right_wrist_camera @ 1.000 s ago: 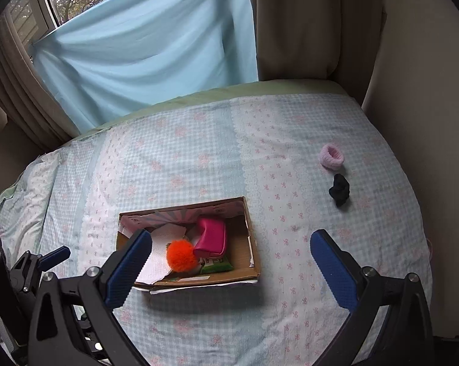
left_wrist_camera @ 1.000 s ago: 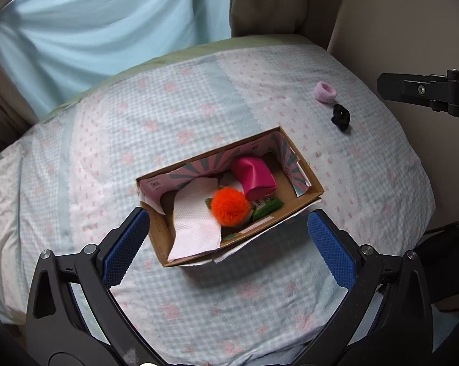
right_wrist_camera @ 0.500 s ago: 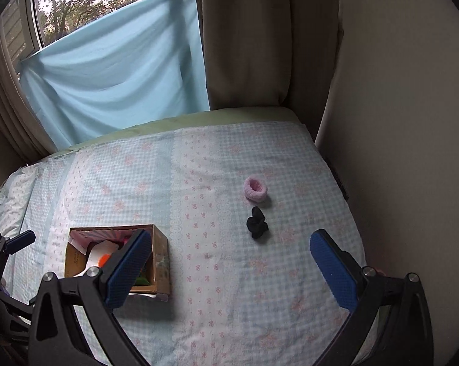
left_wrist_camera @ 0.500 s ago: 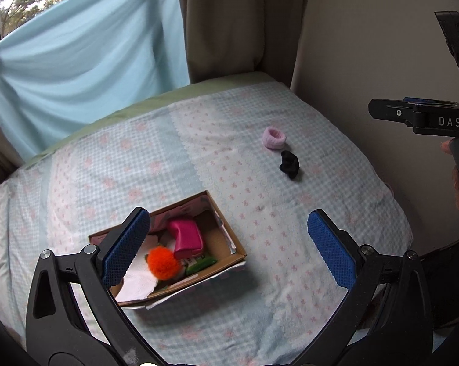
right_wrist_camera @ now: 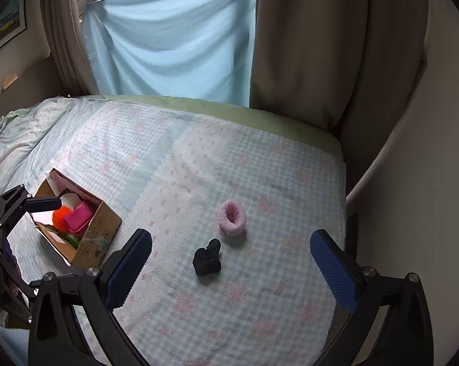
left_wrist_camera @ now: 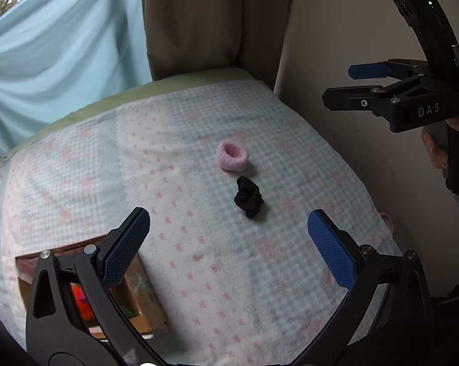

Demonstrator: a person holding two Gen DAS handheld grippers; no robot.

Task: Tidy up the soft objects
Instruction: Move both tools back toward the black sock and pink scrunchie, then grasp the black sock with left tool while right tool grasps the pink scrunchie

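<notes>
A pink fuzzy scrunchie (left_wrist_camera: 232,156) (right_wrist_camera: 232,217) and a black scrunchie (left_wrist_camera: 247,196) (right_wrist_camera: 207,261) lie side by side on the checked bedspread. My left gripper (left_wrist_camera: 228,245) is open and empty, above the bed, short of the black scrunchie. My right gripper (right_wrist_camera: 231,270) is open and empty, hovering near the black scrunchie; it also shows in the left wrist view (left_wrist_camera: 351,87). A cardboard box (right_wrist_camera: 92,238) (left_wrist_camera: 144,299) holds an orange pompom (right_wrist_camera: 61,215), a magenta pouch (right_wrist_camera: 78,219) and white paper.
The bed (right_wrist_camera: 260,164) ends at a beige wall on the right. Brown and light blue curtains (right_wrist_camera: 174,39) hang behind it. The left gripper shows at the left edge of the right wrist view (right_wrist_camera: 22,207), by the box.
Both grippers swung right, away from the box and toward the two scrunchies. The box has slid to the lower left in both views. Both jaws stayed open.
</notes>
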